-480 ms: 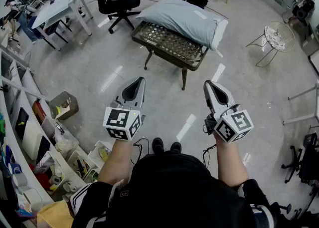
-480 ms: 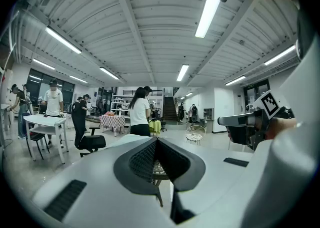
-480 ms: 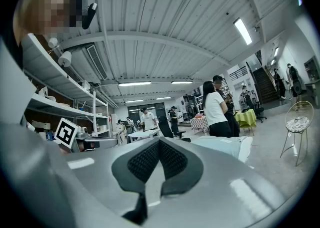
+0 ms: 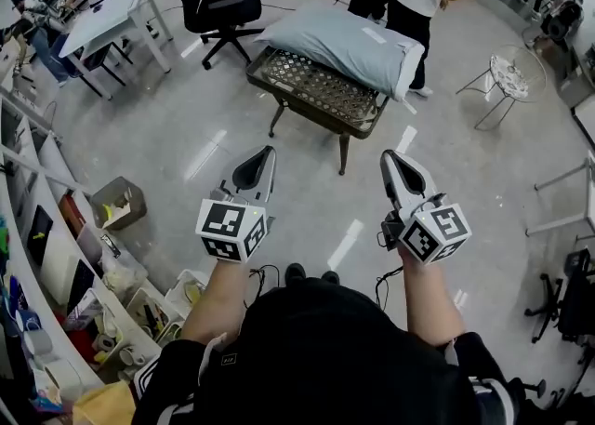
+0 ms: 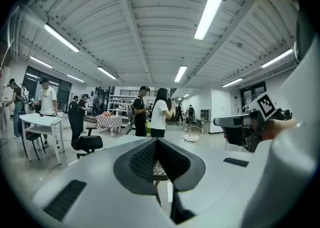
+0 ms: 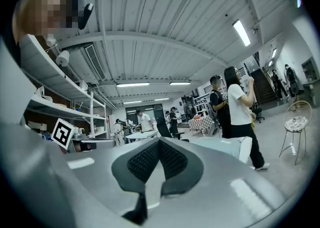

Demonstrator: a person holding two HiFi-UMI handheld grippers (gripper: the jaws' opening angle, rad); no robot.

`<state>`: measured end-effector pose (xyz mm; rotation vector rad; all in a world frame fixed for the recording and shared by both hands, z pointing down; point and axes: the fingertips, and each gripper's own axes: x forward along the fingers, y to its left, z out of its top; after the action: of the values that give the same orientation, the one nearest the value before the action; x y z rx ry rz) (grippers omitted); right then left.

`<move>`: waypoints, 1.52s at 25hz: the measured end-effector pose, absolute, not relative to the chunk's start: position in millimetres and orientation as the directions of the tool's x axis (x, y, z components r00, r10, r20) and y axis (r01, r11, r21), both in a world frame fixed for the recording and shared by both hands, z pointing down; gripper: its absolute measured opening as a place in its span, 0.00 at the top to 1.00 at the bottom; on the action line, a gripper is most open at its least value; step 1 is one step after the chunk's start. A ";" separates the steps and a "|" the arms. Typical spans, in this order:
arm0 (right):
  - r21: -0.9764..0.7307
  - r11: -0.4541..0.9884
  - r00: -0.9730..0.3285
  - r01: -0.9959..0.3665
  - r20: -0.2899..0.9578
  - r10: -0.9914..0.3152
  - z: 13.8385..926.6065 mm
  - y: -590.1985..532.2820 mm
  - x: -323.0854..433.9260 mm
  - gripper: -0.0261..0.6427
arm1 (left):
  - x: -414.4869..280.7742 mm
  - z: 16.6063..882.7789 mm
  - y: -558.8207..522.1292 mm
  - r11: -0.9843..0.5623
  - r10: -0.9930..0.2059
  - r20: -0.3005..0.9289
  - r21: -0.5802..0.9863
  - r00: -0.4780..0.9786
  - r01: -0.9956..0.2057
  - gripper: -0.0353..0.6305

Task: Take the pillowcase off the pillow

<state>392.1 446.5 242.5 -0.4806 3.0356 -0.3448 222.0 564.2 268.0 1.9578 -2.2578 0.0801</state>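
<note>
Standing well back from the table (image 4: 296, 98), we have not yet begun the stripping. In the head view the pillow (image 4: 410, 62) lies across the table's far side inside the grey-blue pillowcase (image 4: 335, 37), with its white end showing at the right. Our left gripper (image 4: 264, 155) and right gripper (image 4: 390, 161) hover over bare floor, well apart from it.

In the left gripper view the jaws are clenched together on nothing.

In the right gripper view the jaws are likewise pressed together and empty, with the pillow ahead.

We judge this to be the approach. Next we must close in, part the jaws, and pinch the pillowcase at its open edge.
</note>
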 end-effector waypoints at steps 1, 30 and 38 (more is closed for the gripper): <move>-0.231 0.924 -0.948 -0.305 -0.016 -0.317 241.5 446.5 389.3 0.95 | 219.5 268.0 564.9 0.140 -0.980 0.150 0.060 -0.129 -0.988 0.94; -0.392 0.866 -0.947 -0.312 0.052 -0.317 306.2 336.4 308.7 0.94 | 156.2 331.5 440.4 0.059 -0.952 0.304 0.120 -0.020 -0.991 0.94; -0.391 0.880 -0.958 -0.270 0.013 -0.287 304.8 241.5 281.2 0.94 | 137.9 328.7 348.3 0.075 -0.945 0.325 0.105 -0.037 -0.992 0.94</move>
<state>281.2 241.5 304.8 -0.4450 3.0023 -0.6140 137.9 348.3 328.7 1.9350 -2.0504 0.2130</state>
